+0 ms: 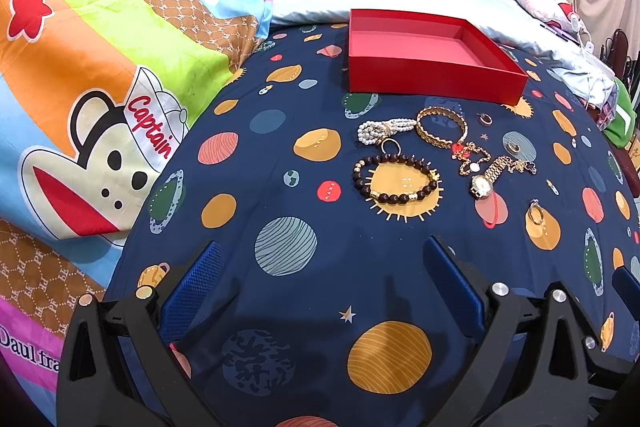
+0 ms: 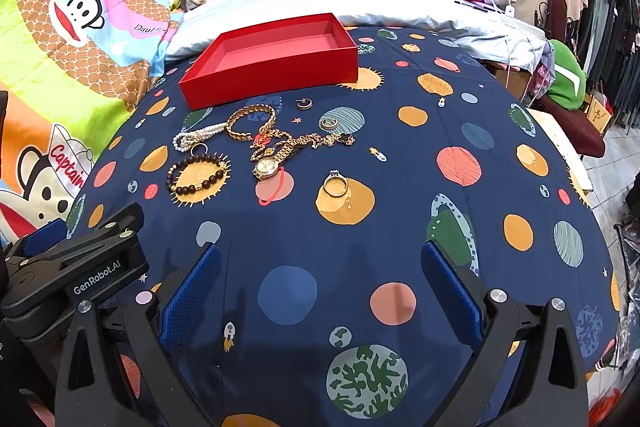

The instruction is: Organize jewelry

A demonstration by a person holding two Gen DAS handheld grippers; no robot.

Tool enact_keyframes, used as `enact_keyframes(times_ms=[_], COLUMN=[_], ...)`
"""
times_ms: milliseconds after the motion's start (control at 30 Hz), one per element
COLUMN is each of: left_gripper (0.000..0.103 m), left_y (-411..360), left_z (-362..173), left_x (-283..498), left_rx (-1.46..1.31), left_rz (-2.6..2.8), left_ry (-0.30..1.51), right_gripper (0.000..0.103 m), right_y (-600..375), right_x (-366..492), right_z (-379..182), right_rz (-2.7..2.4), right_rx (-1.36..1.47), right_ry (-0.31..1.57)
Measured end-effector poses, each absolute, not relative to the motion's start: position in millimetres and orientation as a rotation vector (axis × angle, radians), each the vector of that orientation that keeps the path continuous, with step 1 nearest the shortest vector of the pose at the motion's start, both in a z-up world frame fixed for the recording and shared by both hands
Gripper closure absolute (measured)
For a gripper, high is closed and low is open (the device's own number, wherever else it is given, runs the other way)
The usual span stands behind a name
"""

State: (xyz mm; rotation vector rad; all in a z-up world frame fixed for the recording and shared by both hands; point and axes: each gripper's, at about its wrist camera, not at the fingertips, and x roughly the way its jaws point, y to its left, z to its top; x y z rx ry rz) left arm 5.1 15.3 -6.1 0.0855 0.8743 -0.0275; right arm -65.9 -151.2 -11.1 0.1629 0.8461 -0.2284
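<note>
Nothing sorted yet, judging by the shallow red cardboard box (image 1: pixel 432 61), which sits empty on the navy planet-print bedsheet (image 1: pixel 280 155) at about 12 o'clock of the jewelry cluster. All pieces lie loose on the sheet just in front of it: white pearl bracelet (image 1: pixel 384 131) at 10 o'clock of the cluster, touching or overlapping the wide gold bangle (image 1: pixel 440 127); dark wooden bead bracelet (image 1: pixel 396 179) at 7 o'clock, with a small thin ring (image 1: pixel 390 145) at its far edge; tangled gold chain with red charm (image 1: pixel 470 155) in the middle, running into the gold wristwatch (image 1: pixel 482 185). Small pieces are scattered apart: a hoop earring (image 2: pixel 304 103) near the box front, a gold ring (image 2: pixel 329 123) at 2 o'clock, a stone-set ring (image 2: pixel 335 183) at 5 o'clock, nearest the right hand-held gripper (image 2: pixel 320 291). Left hand-held gripper (image 1: pixel 320 287) hovers at 6 o'clock, fingers spread wide, carrying nothing; right one likewise wide and unloaded, well short of the jewelry. Whole task left: every piece has to go into the box.
</note>
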Motion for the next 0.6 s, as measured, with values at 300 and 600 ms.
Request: enact_keyframes(times_ms=[300, 600], left_gripper=[0.005, 0.005], left_y=[15.5, 15.3], left_z=[-5.9, -8.4], left_x=[5.4, 7.7], left_rx=[0.086, 0.086], left_rz=[-0.029, -0.031], left_ry=[0.875, 0.880], right_gripper=[0.005, 0.005], right_y=[-150.3, -150.6], right_x=[-64.6, -63.8], right_z=[-12.7, -14.7], right_rz=[-0.229, -0.228], right_rx=[0.167, 0.170], right_ry=[0.849, 0.853])
